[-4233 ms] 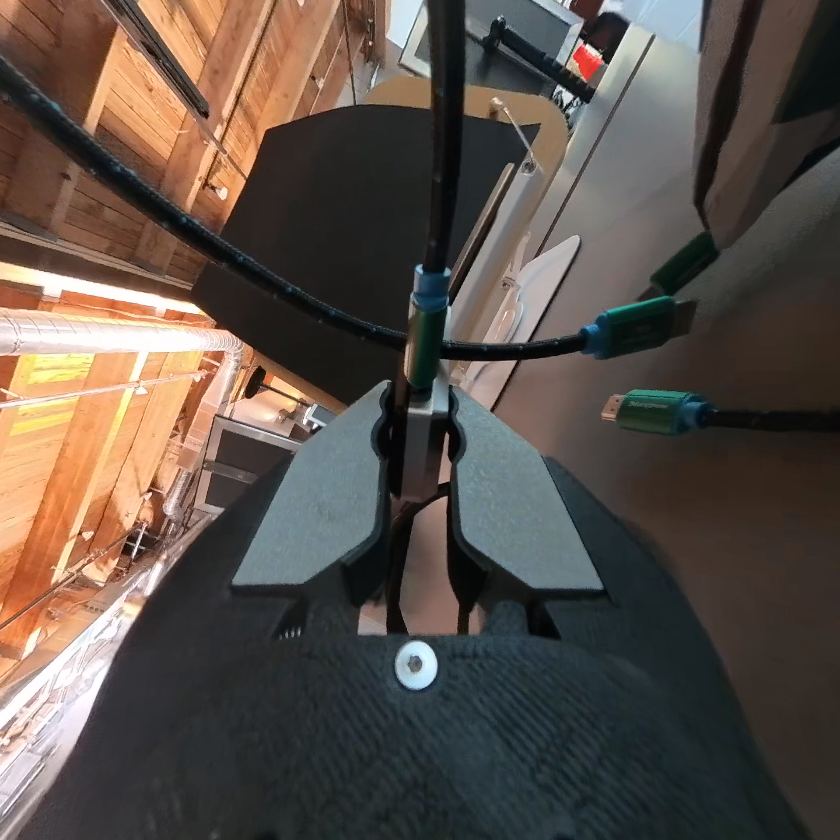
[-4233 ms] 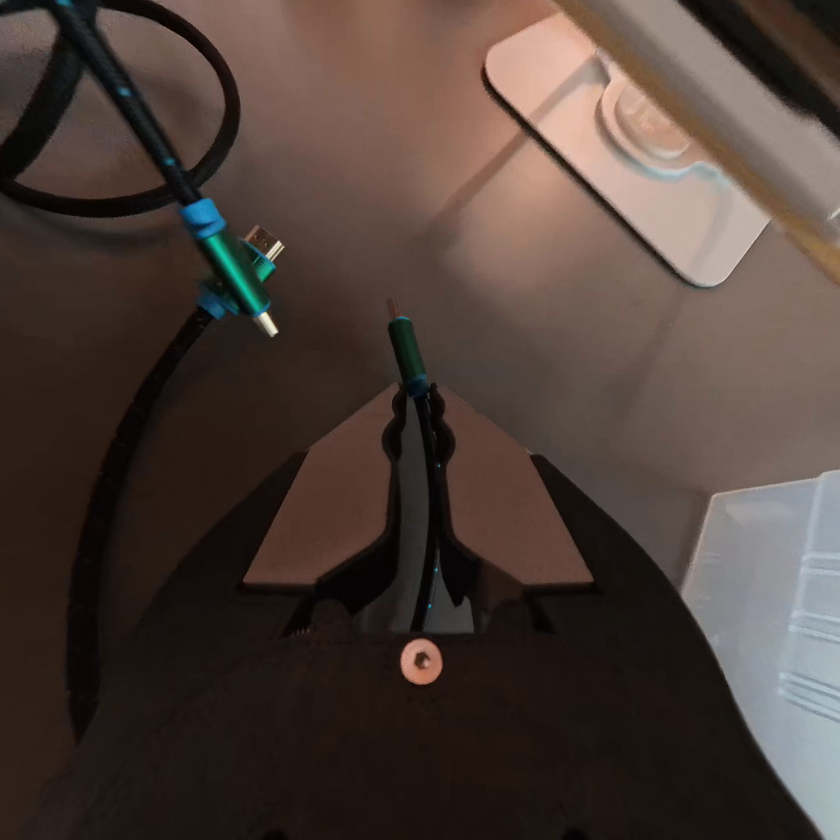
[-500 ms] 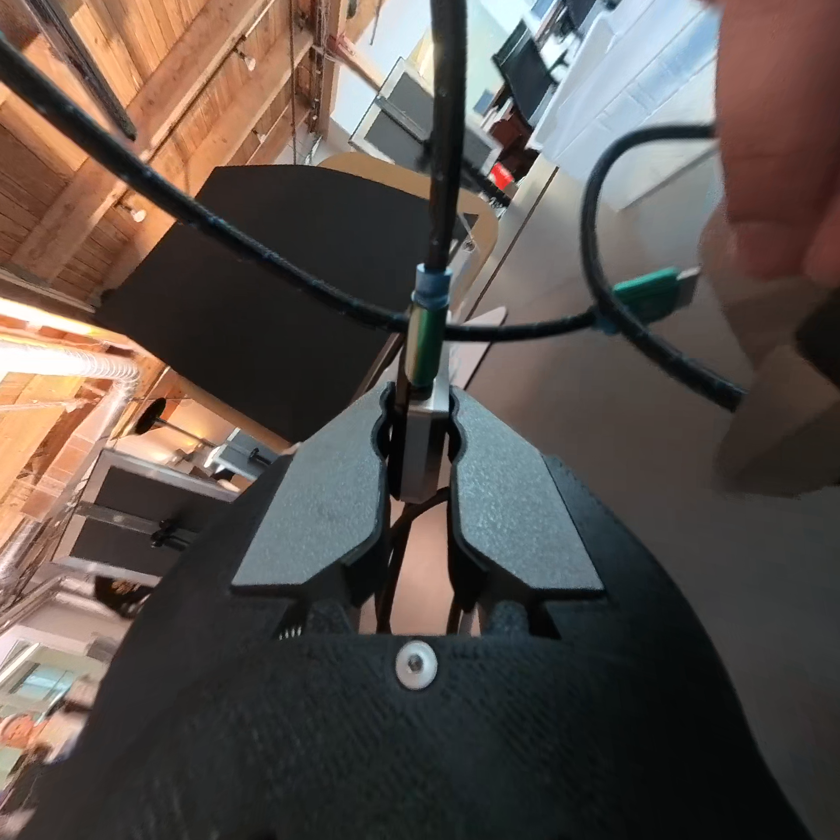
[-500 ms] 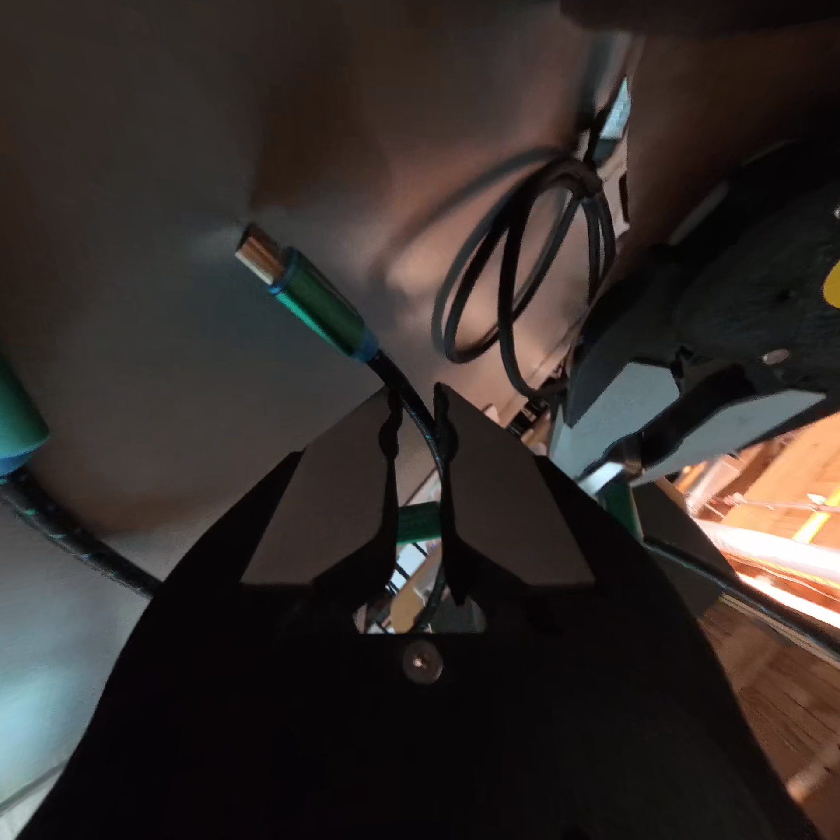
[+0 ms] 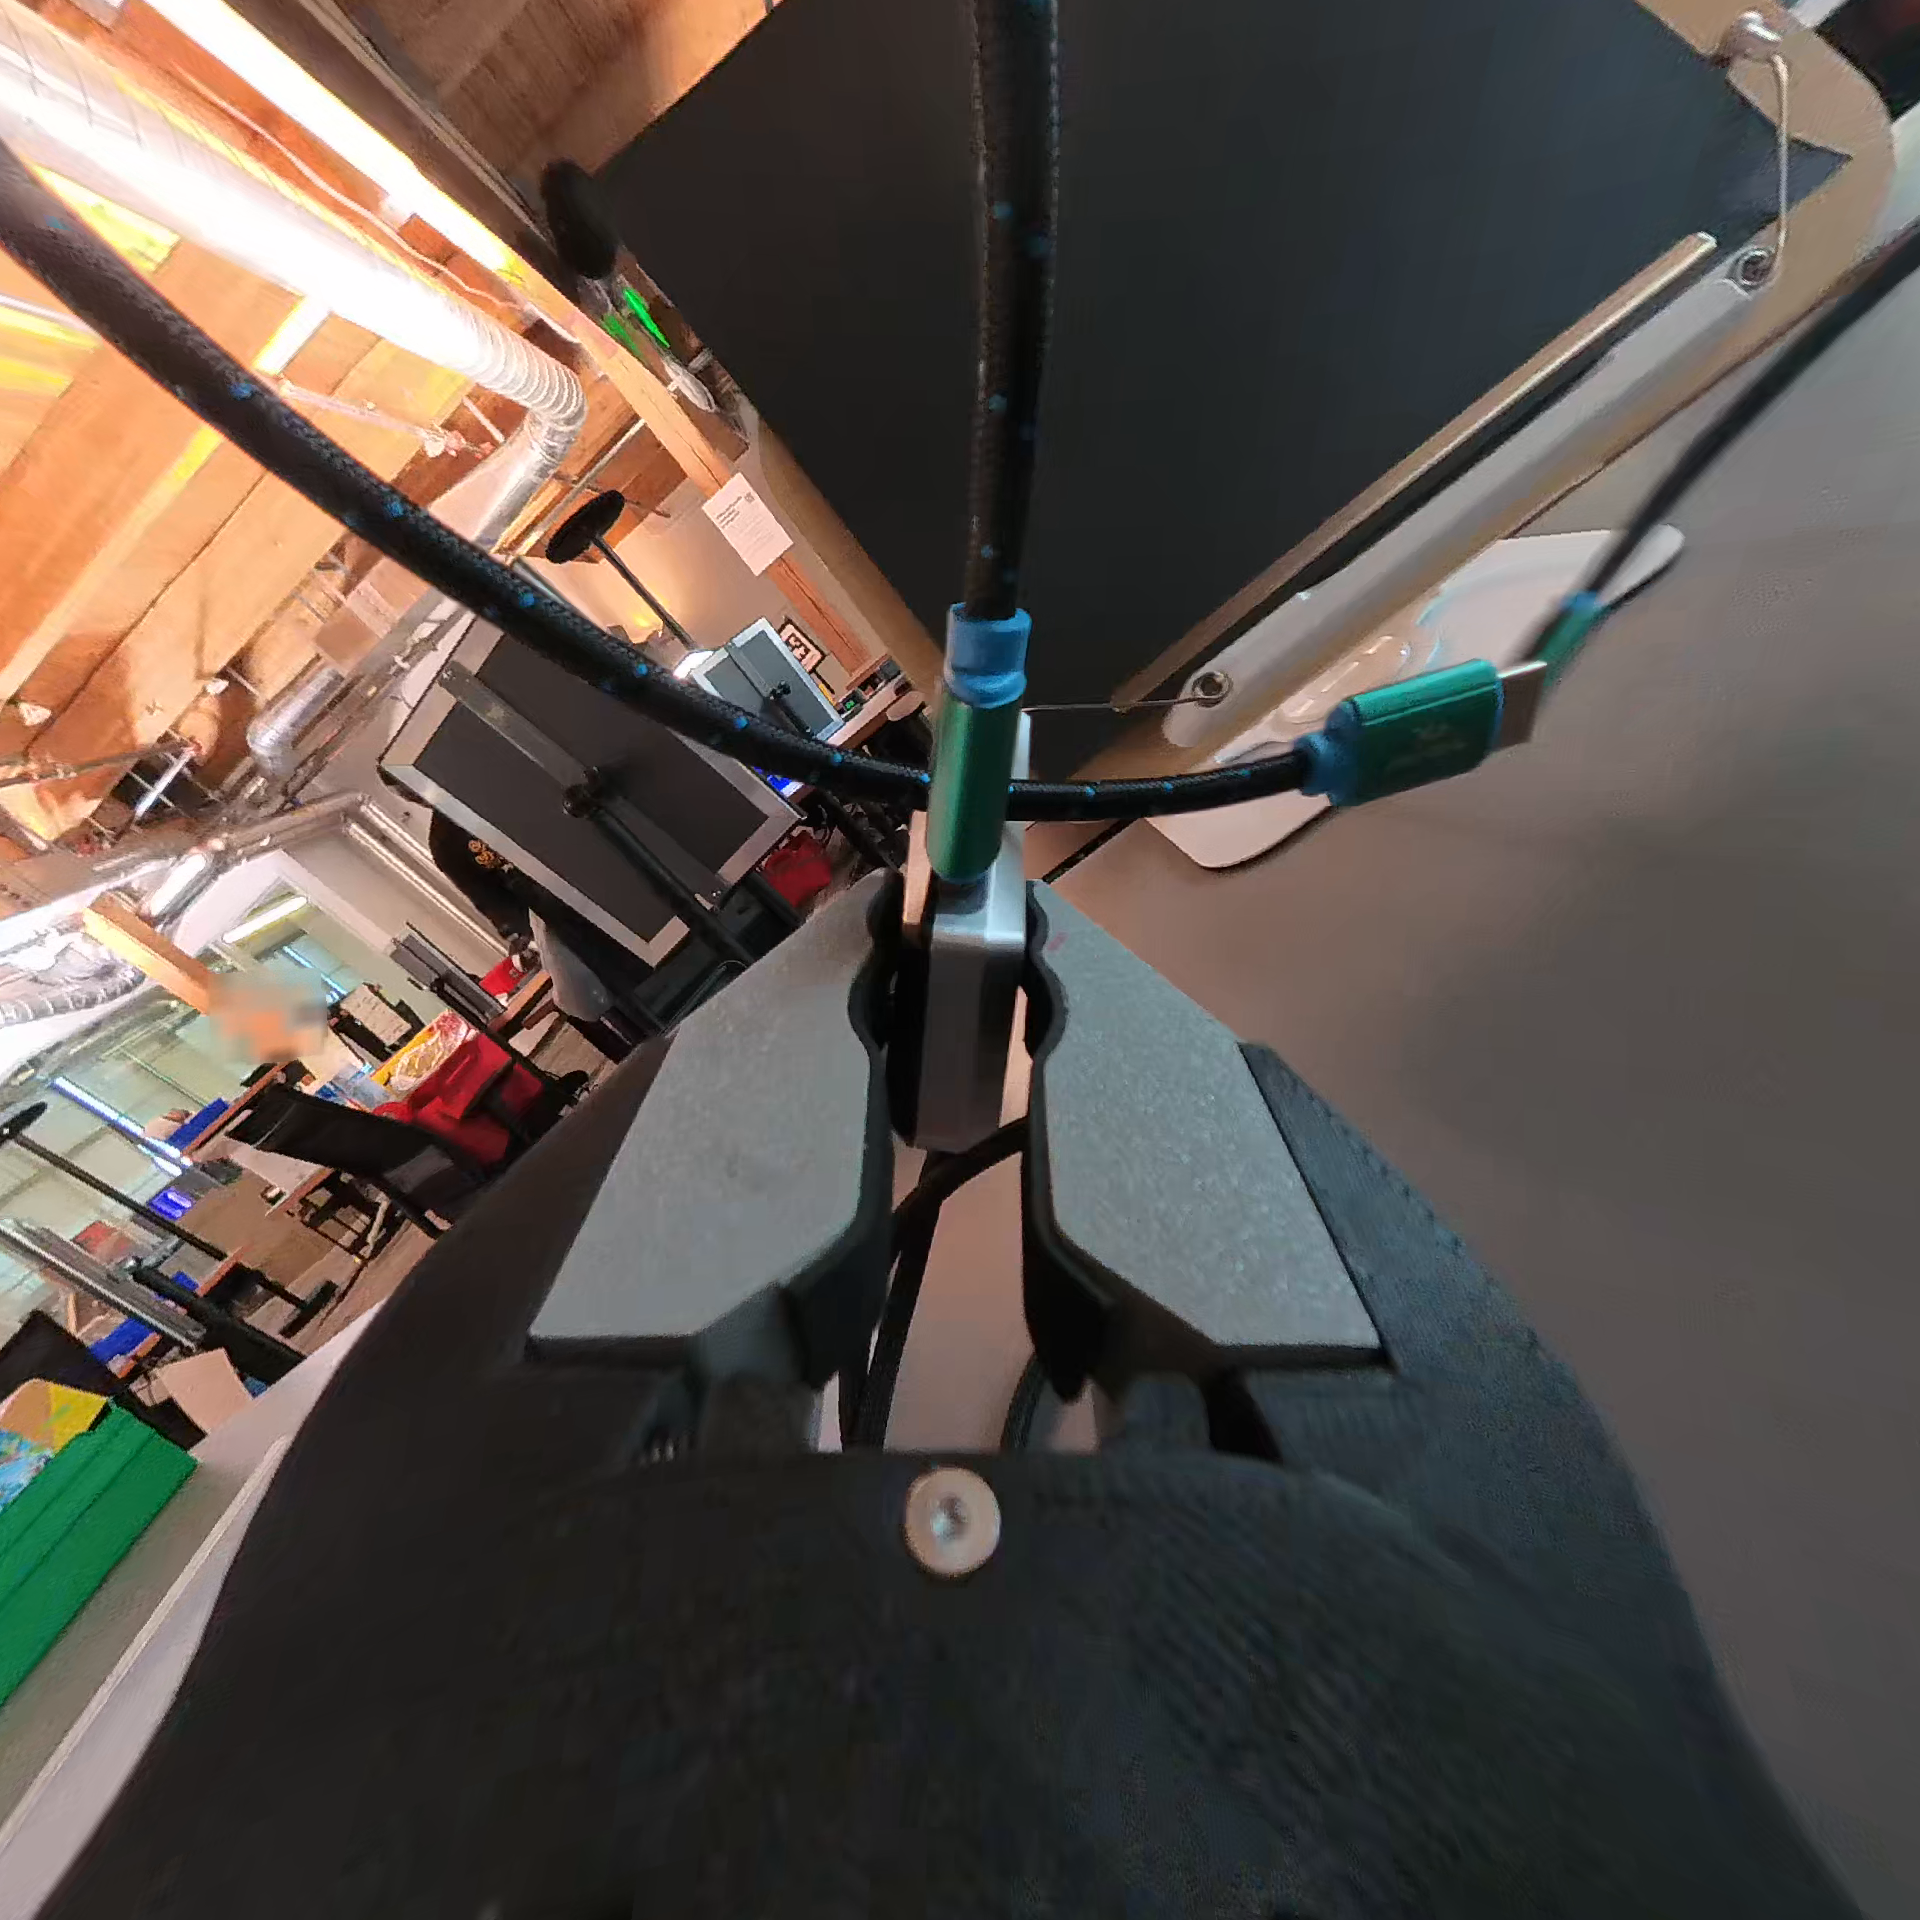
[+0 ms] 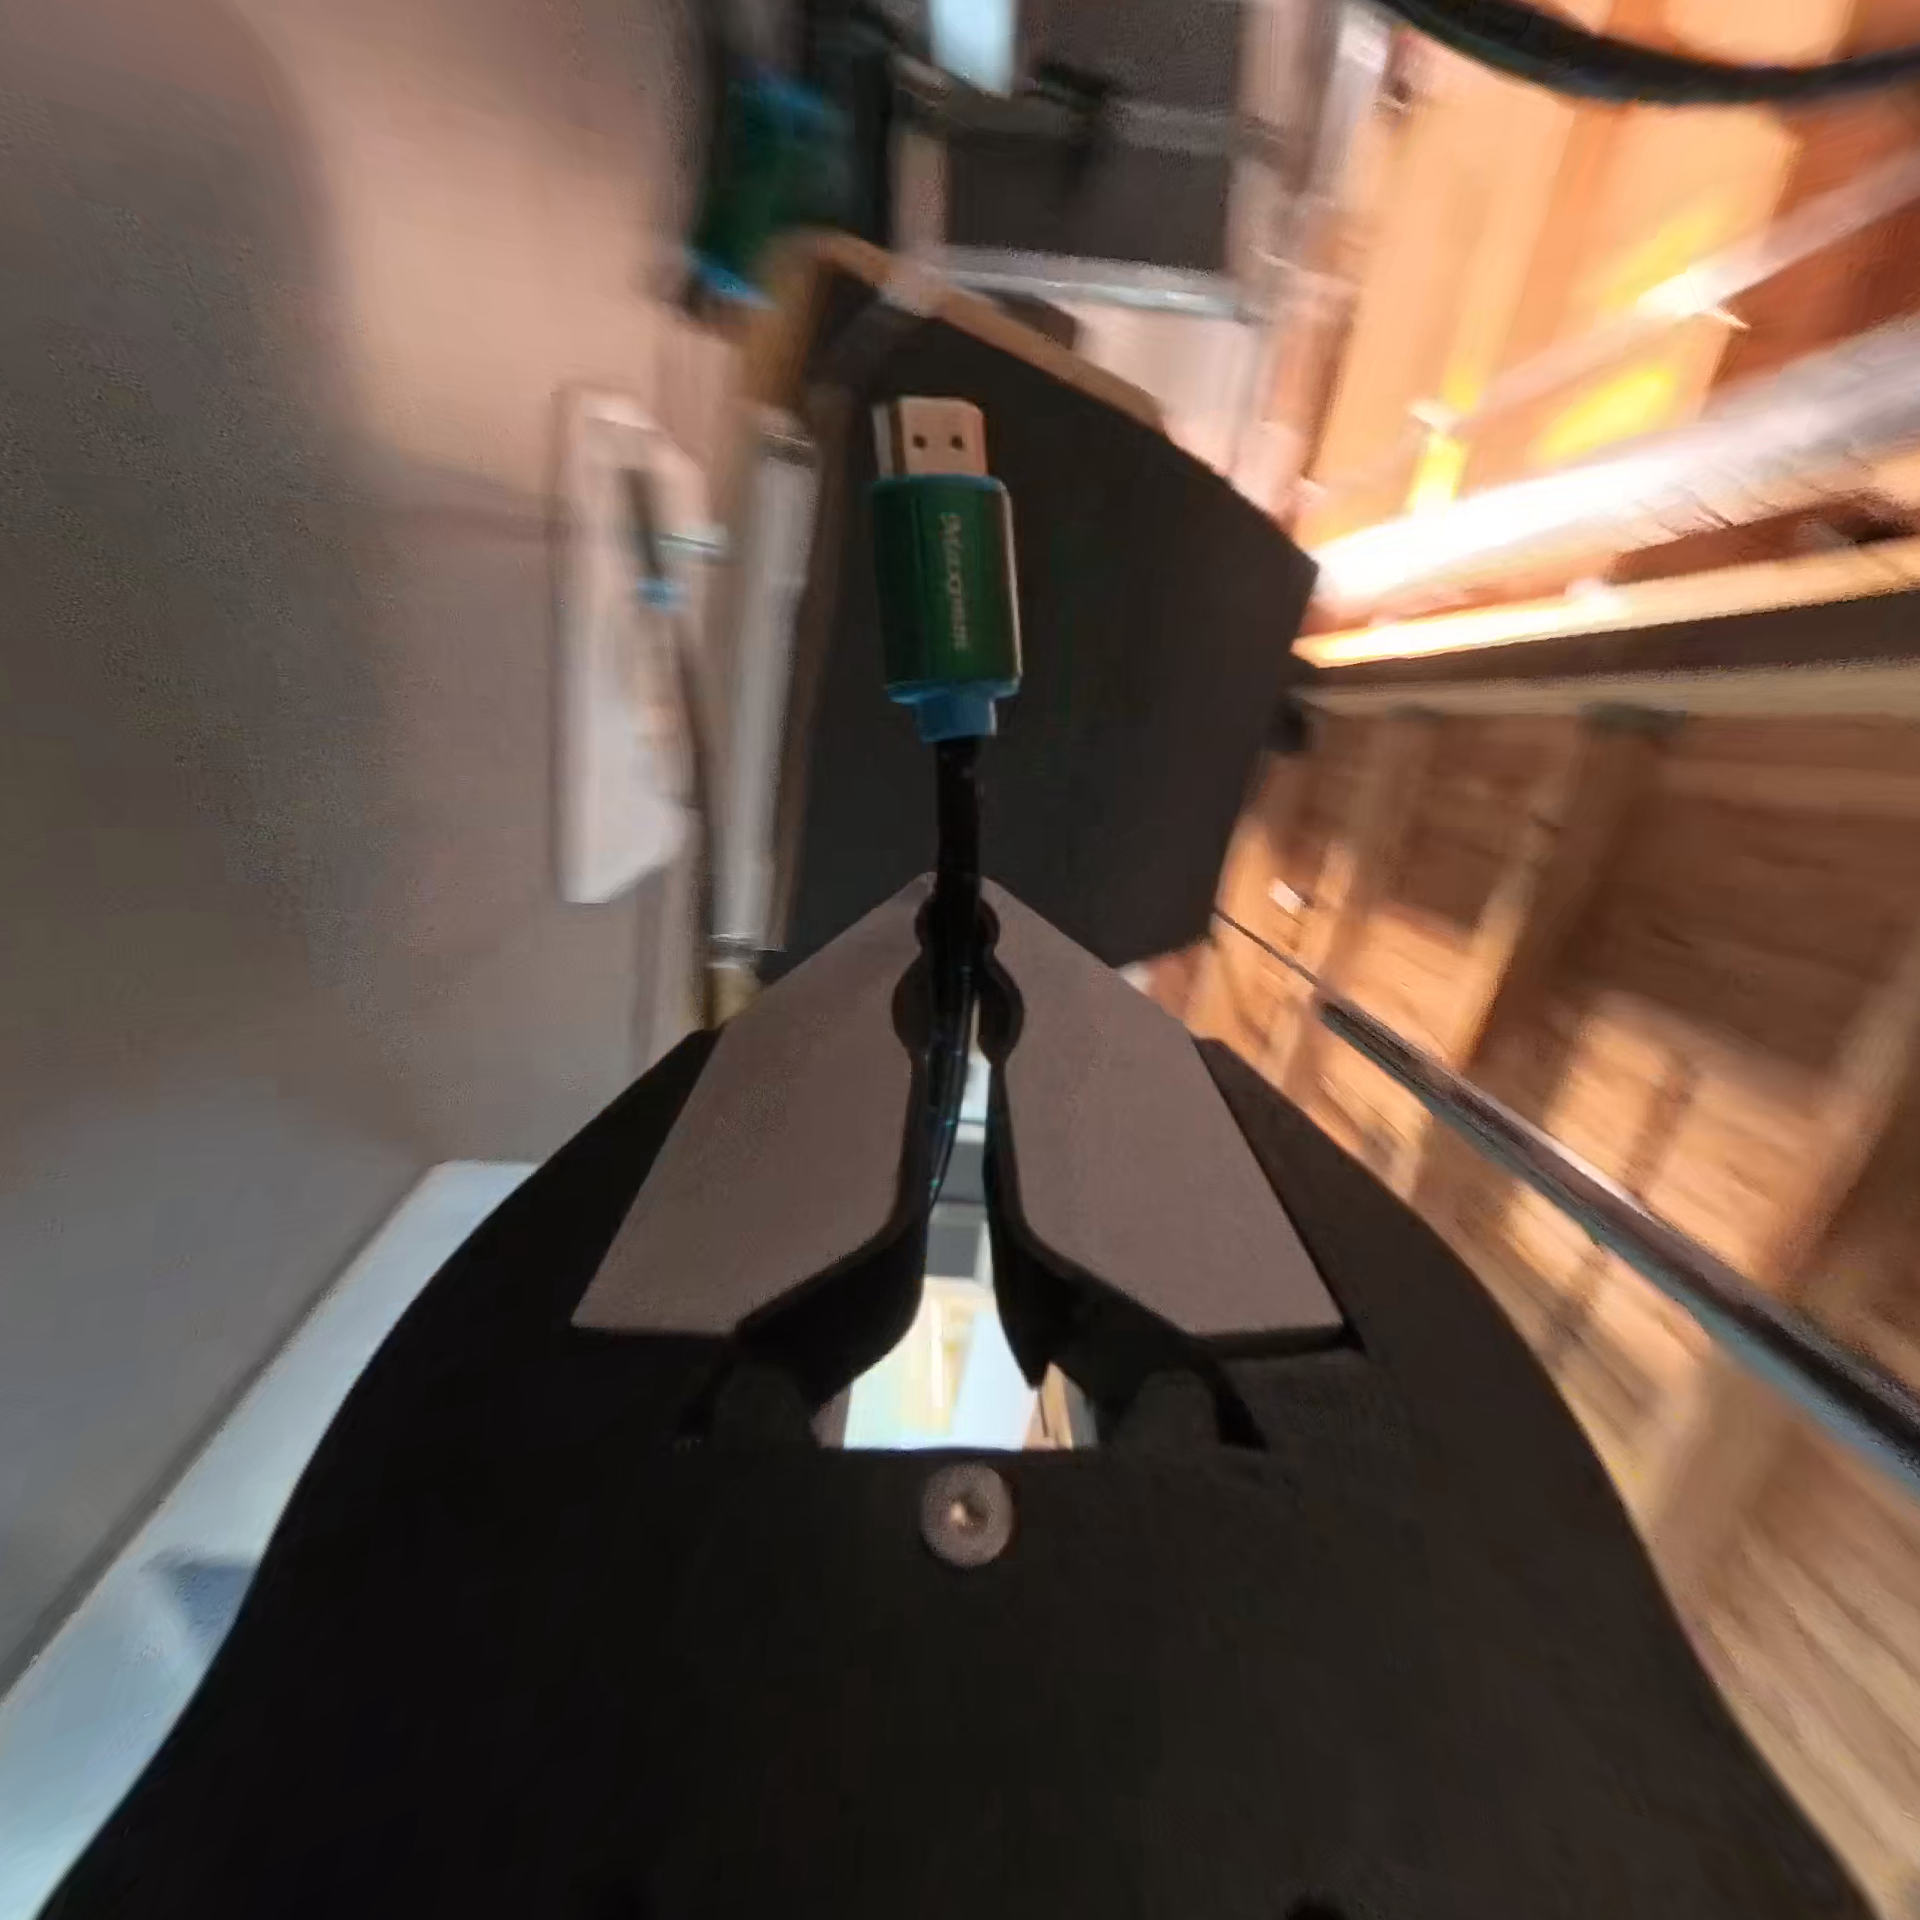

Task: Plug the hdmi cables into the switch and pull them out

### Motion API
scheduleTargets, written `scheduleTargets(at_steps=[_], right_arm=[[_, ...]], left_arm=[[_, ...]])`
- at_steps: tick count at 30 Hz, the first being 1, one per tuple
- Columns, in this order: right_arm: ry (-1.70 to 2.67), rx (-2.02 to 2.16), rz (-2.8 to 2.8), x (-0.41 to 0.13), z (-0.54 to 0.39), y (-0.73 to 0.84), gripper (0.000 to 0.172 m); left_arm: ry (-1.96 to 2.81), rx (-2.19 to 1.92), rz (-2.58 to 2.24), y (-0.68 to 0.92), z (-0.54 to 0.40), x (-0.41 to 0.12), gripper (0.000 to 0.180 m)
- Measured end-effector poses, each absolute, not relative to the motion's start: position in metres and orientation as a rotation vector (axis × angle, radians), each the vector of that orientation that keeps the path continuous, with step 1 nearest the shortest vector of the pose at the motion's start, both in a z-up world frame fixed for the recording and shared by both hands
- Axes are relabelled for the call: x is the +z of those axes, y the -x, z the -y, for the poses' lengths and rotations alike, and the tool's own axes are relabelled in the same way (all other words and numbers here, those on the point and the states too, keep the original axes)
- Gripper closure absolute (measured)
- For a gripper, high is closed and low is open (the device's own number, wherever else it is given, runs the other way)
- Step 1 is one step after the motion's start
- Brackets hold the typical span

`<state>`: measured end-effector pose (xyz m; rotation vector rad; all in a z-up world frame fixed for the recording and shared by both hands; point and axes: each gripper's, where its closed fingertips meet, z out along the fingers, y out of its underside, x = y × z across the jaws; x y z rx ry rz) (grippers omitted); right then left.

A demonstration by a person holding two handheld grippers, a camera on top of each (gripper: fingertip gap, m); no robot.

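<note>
My left claw (image 5: 961, 935) grips the switch (image 5: 961, 997), one plug (image 5: 971, 790) already in it. My right claw (image 6: 958, 914) pinches a cable (image 6: 958, 831); its plug (image 6: 943, 592), ahead, is not yet inserted.

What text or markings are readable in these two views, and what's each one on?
Held green plug, on the cable pinched in the right gripper: pale lettering along its shell, legible, but I don't copy out writing.
Loose green plug, at the right of the left wrist view: faint pale mark, too blurred to read.
White sheet on the far post: print too small to read.
Green lit sign overhead: blurred, unreadable.
</note>
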<state>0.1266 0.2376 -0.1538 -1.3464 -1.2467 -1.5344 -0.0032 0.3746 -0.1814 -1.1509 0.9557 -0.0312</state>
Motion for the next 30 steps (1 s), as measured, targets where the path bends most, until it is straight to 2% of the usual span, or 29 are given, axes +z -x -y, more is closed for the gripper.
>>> scheduleTargets(at_steps=[3,7,12,15,20,30], right_arm=[[1.54,-1.294,1.531,-0.242,-0.211,-0.117,0.172],[1.799,-0.892,1.686,-0.316,-0.174,-0.1,0.171],[2.016,-0.443,1.525,-0.316,-0.17,-0.087,0.172],[2.073,-0.252,1.42,-0.312,-0.174,-0.083,0.155],[2.091,-0.076,1.35,-0.312,-0.171,-0.071,0.149],[1.858,-0.406,1.482,-0.307,-0.178,-0.058,0.149]], left_arm=[[1.132,-0.02,-0.998,-0.004,-0.369,-0.186,0.161],[1.112,-0.006,-1.056,-0.013,-0.364,-0.193,0.161],[1.103,-0.006,-1.087,-0.016,-0.361,-0.197,0.161],[1.103,-0.006,-1.098,-0.017,-0.361,-0.198,0.161],[1.097,-0.005,-1.11,-0.019,-0.36,-0.199,0.161],[1.083,-0.002,-1.123,-0.021,-0.357,-0.199,0.161]])
